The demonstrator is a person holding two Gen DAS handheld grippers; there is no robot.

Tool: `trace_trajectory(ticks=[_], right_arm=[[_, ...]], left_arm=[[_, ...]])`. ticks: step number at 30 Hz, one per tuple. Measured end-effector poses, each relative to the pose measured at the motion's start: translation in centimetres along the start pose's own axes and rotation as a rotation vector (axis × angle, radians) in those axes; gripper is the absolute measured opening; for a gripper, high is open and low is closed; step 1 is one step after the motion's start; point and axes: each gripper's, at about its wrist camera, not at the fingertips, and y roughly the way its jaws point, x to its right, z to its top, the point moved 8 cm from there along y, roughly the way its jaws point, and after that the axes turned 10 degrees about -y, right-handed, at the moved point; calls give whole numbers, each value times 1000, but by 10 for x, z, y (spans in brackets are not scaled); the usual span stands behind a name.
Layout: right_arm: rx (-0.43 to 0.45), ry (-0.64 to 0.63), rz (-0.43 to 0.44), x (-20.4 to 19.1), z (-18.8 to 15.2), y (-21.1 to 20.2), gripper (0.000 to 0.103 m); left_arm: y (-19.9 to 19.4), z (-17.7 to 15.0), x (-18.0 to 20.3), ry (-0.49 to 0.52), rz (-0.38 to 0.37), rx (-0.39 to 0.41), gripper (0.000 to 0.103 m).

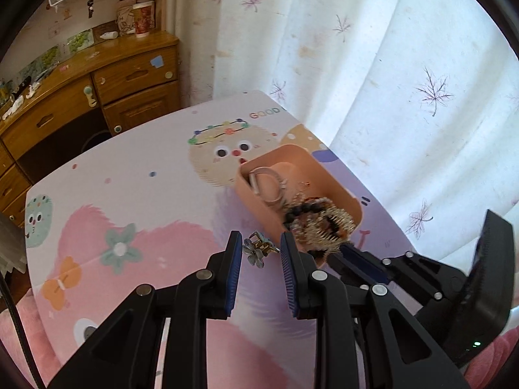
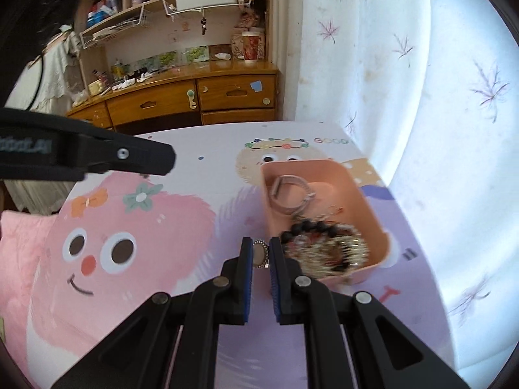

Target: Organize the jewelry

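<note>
- The table mat (image 2: pixel 146 227), printed with pastel cartoon faces, covers the whole work surface; a pink fuzzy character fills the side away from the tray.
- The peach tray (image 2: pixel 366 201) sits on the mat on its curtain side, a rectangular open box with rounded corners.
- Inside the tray, at the end nearest the grippers, lies a heap of jewelry (image 2: pixel 327 246): a dark beaded bracelet tangled with spiky gold pieces. A pale pink watch strap (image 2: pixel 288 191) rests at the tray's far end.
- The left gripper (image 1: pixel 261 253) hovers just outside the tray's near corner, its blue-padded jaws spread apart and empty.
- The right gripper (image 2: pixel 261 254) is beside the tray's near wall, its jaws clenched on an oval brooch (image 2: pixel 260 253) with a beaded rim, held upright between the pads.
- A small flower-shaped ornament (image 1: pixel 258 249), bluish petals with gold metal, lies on the mat directly between the left gripper's spread jaws, just beside the tray's outer wall and touching neither pad as far as can be seen.
</note>
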Motion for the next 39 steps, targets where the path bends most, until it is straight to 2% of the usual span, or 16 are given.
trace_trajectory(ticks=[11,14,18,19,20,21,22,25,28,33,37,39], right_arm=[[70,-239,18,73,14,-21,10],[92,-259,30,87,23,-20,10],[105,-229,49,101,35,-14,10],[104,-219,58,103,37,-13,10],[93,-204,78,104,38,-9,11],[70,-194,100,105,38,-5,13],[38,-185,119,105,37,0,22],[10,-155,155,105,34,3,45],[4,-151,144,104,30,0,61],[-83,-117,176,93,15,4,65],[-223,11,285,74,-9,9,80],[-295,61,325,62,-22,8,81]], left_arm=[[26,21,58,-109,-7,54,22],[32,32,70,-146,-14,71,22],[28,46,79,-147,-6,107,24],[26,49,80,-145,2,112,32],[25,51,80,-148,14,113,51],[24,52,79,-154,23,109,62],[23,53,76,-166,32,109,76],[15,51,64,-204,64,114,79],[11,38,44,-246,156,83,80],[4,-4,7,-340,252,-1,81],[-5,-52,-13,-425,237,-95,81],[-14,-79,-22,-458,236,-123,81]])
